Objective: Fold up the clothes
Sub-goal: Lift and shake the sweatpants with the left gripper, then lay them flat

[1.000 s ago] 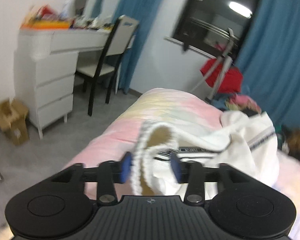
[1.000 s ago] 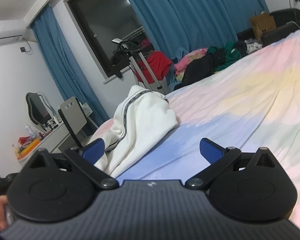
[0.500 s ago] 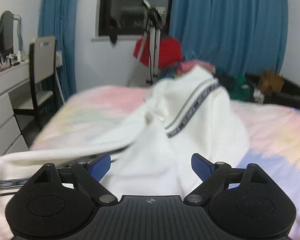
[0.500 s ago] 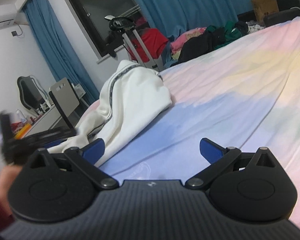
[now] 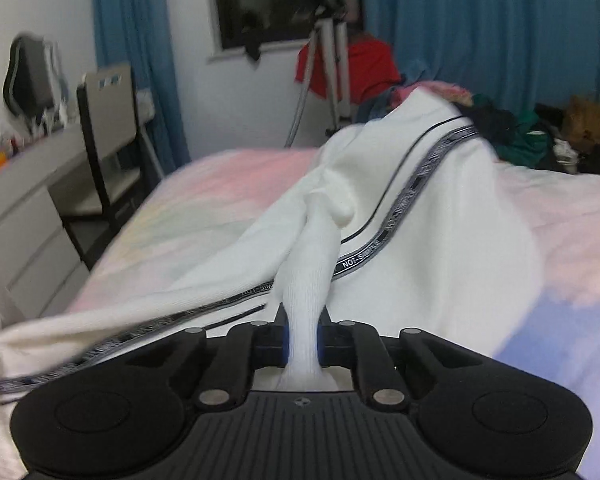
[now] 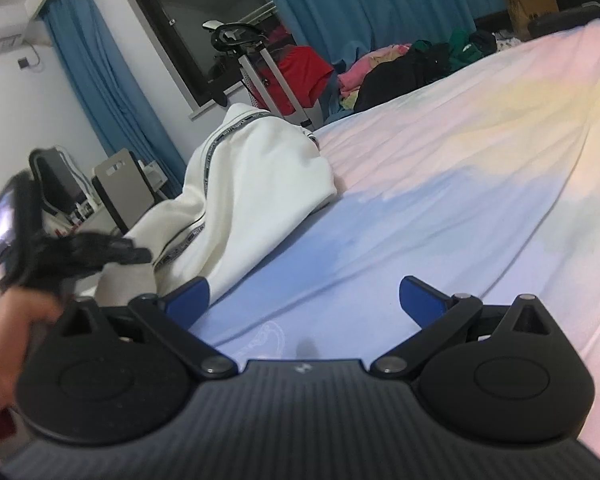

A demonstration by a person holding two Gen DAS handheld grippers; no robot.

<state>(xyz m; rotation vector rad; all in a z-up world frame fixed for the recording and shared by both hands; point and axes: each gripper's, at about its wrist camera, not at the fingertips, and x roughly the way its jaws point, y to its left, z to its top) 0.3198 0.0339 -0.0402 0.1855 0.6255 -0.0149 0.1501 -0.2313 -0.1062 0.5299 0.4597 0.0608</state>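
Half a second ago your left gripper (image 5: 302, 344) stood wide; now its jaws pinch a ribbed cuff of the white garment (image 5: 412, 216), which lies heaped on the bed (image 6: 480, 160). Your right gripper (image 6: 304, 300) hovers wide and holds nothing. Spreading can begin.

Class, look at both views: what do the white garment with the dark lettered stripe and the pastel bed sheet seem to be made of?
White garment with the dark lettered stripe: probably a soft, matte knit; the part pinched in the shut left gripper shows fine ribbing, and the stripe looks like woven tape. Pastel bed sheet: likely thin, smooth woven fabric, matte, lying in shallow creases.
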